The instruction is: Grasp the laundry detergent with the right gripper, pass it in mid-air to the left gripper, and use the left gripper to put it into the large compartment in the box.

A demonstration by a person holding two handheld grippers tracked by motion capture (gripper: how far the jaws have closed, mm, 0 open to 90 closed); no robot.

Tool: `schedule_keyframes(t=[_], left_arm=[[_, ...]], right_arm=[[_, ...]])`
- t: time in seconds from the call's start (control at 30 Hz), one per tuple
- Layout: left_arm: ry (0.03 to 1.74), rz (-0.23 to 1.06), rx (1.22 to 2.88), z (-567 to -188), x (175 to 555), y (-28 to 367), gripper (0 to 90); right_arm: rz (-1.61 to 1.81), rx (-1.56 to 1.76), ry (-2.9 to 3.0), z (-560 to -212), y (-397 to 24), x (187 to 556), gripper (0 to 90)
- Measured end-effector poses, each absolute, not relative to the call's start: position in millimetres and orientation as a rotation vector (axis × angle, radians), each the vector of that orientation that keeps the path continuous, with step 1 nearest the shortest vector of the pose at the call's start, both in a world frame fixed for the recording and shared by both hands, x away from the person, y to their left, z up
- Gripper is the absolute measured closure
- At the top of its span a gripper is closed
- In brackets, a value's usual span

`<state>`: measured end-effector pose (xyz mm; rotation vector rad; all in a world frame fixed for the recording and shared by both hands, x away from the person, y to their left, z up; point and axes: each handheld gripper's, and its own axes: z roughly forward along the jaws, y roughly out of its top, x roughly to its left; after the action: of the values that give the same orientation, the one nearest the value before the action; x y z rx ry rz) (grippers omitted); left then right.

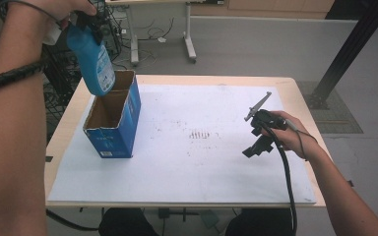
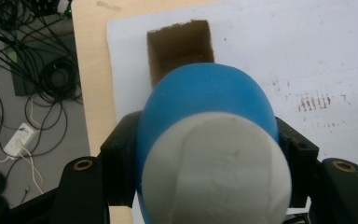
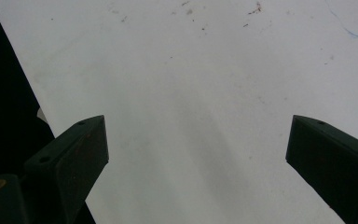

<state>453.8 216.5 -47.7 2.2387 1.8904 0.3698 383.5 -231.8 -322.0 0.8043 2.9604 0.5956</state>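
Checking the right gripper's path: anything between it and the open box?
High view: just bare white sheet with faint marks between right gripper and open box.

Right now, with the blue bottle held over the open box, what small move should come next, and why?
Probably lower it straight down. The left hand-held gripper grips the blue bottle upright, its base just above the open carton, whose mouth lies directly below in the left gripper view.

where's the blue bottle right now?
High view, far left: the blue bottle hangs clamped in the left hand-held gripper, above the open blue carton. In the left gripper view the carton's opening lies beyond it.
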Motion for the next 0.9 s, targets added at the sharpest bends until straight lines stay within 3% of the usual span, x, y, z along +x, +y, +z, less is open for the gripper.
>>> schedule_keyframes(t=[0.9], left_arm=[[1.994, 0.225, 2.252, -159, 466, 230, 37.7]], right_arm=[[0.604, 0.8, 2.971, -330, -229, 384, 5.3]])
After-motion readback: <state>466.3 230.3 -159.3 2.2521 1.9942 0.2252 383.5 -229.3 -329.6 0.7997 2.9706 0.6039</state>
